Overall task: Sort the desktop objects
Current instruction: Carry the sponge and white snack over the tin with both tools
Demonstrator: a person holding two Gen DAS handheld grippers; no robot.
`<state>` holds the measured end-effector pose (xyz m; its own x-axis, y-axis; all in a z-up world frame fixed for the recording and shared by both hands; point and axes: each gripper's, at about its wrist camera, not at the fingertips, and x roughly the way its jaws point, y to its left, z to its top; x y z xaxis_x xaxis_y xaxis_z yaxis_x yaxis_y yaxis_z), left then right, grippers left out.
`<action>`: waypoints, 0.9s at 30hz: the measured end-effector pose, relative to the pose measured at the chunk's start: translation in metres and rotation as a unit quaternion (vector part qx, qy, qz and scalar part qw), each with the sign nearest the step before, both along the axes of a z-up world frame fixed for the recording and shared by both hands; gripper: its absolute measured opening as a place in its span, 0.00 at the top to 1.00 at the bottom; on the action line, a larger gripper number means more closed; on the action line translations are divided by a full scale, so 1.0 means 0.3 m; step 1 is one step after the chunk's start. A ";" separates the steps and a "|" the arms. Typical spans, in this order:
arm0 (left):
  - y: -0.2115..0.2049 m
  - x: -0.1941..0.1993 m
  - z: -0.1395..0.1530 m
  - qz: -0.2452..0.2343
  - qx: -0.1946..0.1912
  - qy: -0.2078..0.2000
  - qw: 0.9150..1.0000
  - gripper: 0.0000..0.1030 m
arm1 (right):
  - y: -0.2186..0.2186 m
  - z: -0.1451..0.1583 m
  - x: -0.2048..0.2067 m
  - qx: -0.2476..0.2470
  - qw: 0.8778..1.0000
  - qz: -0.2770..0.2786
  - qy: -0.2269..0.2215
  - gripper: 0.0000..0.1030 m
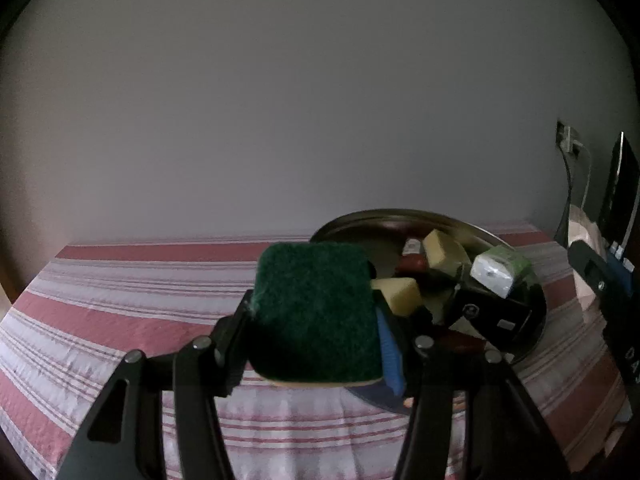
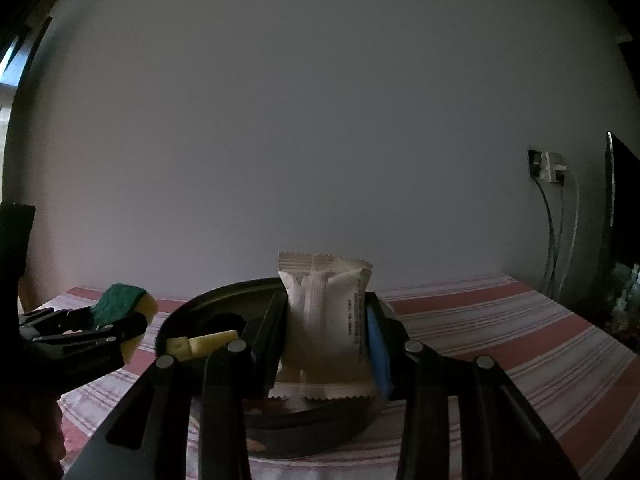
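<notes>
Green scouring pad and white sachet held above the striped cloth

Green-faced, the sponge (image 1: 316,316) fills the centre of the left wrist view, clamped between the left gripper (image 1: 314,320) fingers, jaws part-way closed on its sides; its yellow underside shows only as a thin strip at the bottom edge. Behind it to the right, a metal bowl (image 1: 532,316) is half hidden, holding yellow blocks (image 1: 400,294), a white-and-green piece (image 1: 500,272) and a black item whose markings are too blurred to read. At the far right edge, the other gripper is cut off.

In the right wrist view, the left gripper with its sponge (image 2: 120,300) sits at the left edge, dim. At centre, the right gripper (image 2: 326,340) points near level, jaws narrowed onto a white sachet (image 2: 324,320) standing upright; its printed line is too small to read. The dark bowl (image 2: 188,320) lies behind and below, mostly covered
</notes>
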<state>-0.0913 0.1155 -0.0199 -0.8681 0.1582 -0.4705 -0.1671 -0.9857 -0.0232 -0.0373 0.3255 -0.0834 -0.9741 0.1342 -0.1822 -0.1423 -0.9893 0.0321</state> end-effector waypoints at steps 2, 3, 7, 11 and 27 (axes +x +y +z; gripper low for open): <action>0.016 -0.008 0.001 -0.004 0.003 -0.001 1.000 0.48 | 0.020 0.002 0.004 -0.001 1.000 -0.006 0.002 0.61; 0.020 -0.010 0.002 -0.005 0.003 -0.001 1.000 0.48 | 0.030 0.003 0.001 -0.004 1.000 -0.008 0.003 0.61; 0.054 -0.019 0.003 -0.011 0.000 0.000 1.000 0.48 | 0.047 0.000 -0.003 -0.006 1.000 -0.011 0.003 0.61; 0.083 -0.027 0.003 -0.017 -0.005 0.002 1.000 0.48 | 0.070 -0.002 -0.005 0.001 1.000 -0.013 0.004 0.61; 0.133 -0.059 -0.003 -0.033 0.002 -0.009 0.999 0.48 | 0.127 0.014 -0.011 0.011 1.000 -0.024 -0.003 0.61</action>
